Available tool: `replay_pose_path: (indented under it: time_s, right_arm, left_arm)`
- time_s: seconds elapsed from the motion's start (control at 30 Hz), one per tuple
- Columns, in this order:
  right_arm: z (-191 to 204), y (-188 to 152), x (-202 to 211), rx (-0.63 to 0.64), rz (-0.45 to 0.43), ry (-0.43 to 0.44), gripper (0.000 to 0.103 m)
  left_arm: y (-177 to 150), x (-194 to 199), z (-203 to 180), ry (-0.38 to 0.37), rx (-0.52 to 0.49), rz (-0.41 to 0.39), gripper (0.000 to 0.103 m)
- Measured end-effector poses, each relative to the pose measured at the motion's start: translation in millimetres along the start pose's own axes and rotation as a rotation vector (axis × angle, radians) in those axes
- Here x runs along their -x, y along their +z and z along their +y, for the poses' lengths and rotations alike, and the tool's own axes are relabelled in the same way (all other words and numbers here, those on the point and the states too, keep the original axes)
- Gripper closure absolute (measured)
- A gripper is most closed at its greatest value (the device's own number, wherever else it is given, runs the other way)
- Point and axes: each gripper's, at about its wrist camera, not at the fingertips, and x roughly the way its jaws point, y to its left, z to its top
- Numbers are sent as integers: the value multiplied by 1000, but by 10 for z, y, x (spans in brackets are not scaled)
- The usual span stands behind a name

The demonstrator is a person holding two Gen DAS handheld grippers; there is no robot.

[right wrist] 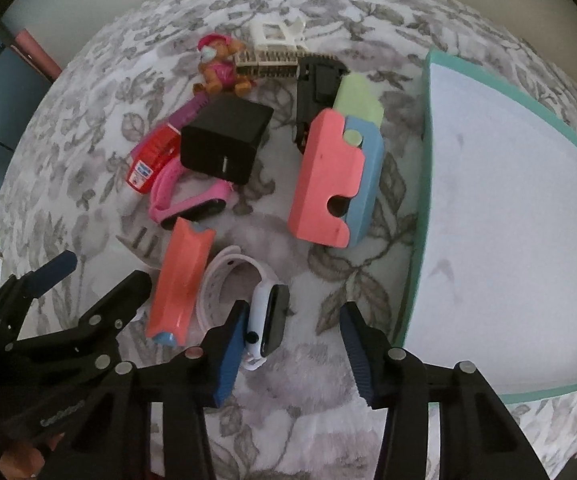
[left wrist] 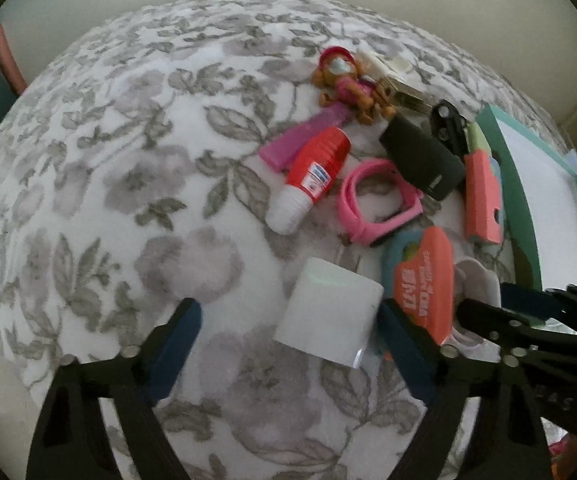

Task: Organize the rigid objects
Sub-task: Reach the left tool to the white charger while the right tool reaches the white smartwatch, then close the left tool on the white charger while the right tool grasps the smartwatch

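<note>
- White square block [left wrist: 330, 314] lies flat on the floral cloth [left wrist: 128, 184], between the jaws of my left claw [left wrist: 288, 322]; the right blue pad [left wrist: 402, 344] sits just beside its edge, the left pad apart, so nothing is gripped.
- My right claw [right wrist: 294, 350] stands partly open over the white smartwatch [right wrist: 266, 320]; its left pad [right wrist: 230, 360] is right at the watch body, the other apart.
- Just beside the watch lies a coral clip [right wrist: 180, 280].
- Beyond sit a pink watch [right wrist: 186, 200], black charger [right wrist: 224, 140], red bottle [left wrist: 312, 172], toy dog [right wrist: 220, 66] and coral-blue foam block [right wrist: 336, 184].
- A teal-rimmed tray [right wrist: 420, 208] lies to the right, its white floor bare.
</note>
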Motion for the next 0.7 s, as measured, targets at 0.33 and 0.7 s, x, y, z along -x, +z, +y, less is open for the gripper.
replay_pose_path:
  time_s: [0.33,0.7]
  right_arm:
    - [206,-2,-162,51,-16,-60,57]
    - [243,-62,-48,51,-34,-36,83]
  left_arm:
    - [24,-102,-24,24,-10,3,20]
    - [88,-63,10,14,10,17,58]
